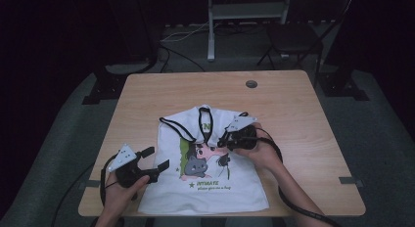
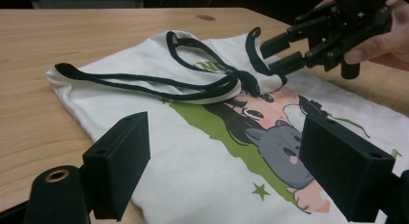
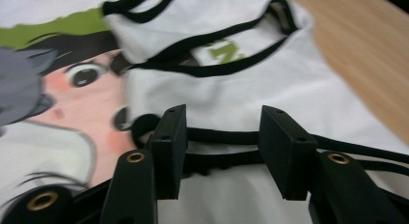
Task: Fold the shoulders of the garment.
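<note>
folding looks to be the work in hand: in the high view a white sleeveless shirt (image 1: 205,168) with a cartoon print lies flat on the wooden tabletop (image 1: 147,95), front side up. the left tongs (image 1: 156,161) hover spread at its left edge, gripping nothing, and the right tongs (image 1: 221,140) sit over the chest print.

in the left gripper view the black-trimmed armhole strap (image 2: 144,81) lies looped on the cloth, and the right tongs reach its far end.

in the right gripper view the jaws stand apart with the black trim (image 3: 219,136) running between them, not pinched. next, i judge, the tongs must close on that trim before lifting.
</note>
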Tool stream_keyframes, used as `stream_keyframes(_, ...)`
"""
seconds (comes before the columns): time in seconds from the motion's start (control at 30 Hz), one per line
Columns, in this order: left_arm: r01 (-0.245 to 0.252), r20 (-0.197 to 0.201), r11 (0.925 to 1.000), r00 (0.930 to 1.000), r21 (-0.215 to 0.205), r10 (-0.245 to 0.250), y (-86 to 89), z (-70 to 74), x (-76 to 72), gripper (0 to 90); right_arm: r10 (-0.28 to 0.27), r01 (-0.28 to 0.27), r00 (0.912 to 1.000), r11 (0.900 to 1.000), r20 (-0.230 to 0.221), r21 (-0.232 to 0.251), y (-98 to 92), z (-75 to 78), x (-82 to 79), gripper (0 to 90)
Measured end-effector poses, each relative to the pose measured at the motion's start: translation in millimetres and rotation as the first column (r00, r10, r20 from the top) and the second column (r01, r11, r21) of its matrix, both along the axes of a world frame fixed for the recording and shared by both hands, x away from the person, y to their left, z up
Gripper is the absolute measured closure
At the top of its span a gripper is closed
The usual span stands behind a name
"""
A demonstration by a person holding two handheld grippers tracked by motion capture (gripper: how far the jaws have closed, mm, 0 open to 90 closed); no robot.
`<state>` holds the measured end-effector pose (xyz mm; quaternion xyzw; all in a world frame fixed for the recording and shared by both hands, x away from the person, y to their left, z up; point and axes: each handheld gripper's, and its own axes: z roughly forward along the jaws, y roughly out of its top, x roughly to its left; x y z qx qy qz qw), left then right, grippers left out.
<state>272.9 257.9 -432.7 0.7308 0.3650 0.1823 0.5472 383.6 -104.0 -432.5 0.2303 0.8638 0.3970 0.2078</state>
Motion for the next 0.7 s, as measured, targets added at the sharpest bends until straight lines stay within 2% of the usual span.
stream_keyframes(0.17,0.004,-0.002,1.0,1.0,0.002,-0.004,-0.4,-0.4,-0.6,18.4,-0.013,0.013,0.9992,1.0,-0.039,-0.005,-4.0,-8.6,2.4,51.2)
stream_keyframes(0.4,0.0,-0.001,1.0,1.0,0.001,0.0,-0.2,-0.3,0.3,18.4,-0.013,0.014,0.9977,1.0,-0.066,0.01,-6.8,-8.7,4.5,49.4)
stream_keyframes(0.5,0.002,0.001,1.0,1.0,0.003,-0.002,-0.5,0.0,0.8,18.4,-0.02,0.021,0.9983,1.0,-0.054,0.02,-9.6,-6.4,3.8,46.8)
stream_keyframes(0.63,-0.004,0.018,1.0,0.9998,0.002,0.004,-0.9,2.6,4.9,18.4,-0.047,0.048,0.9986,0.996,-0.023,0.073,-19.7,4.5,0.1,36.0)
stream_keyframes(0.67,-0.004,0.018,1.0,0.9998,0.002,0.004,-0.9,2.6,4.9,18.4,-0.059,0.061,0.9979,0.994,-0.027,0.087,-22.6,6.3,-1.0,33.2)
stream_keyframes(0.7,-0.011,0.048,0.9999,0.9988,0.001,0.011,-2.7,3.6,8.0,18.4,-0.062,0.065,0.9976,0.992,-0.028,0.107,-25.7,7.1,-1.8,30.1)
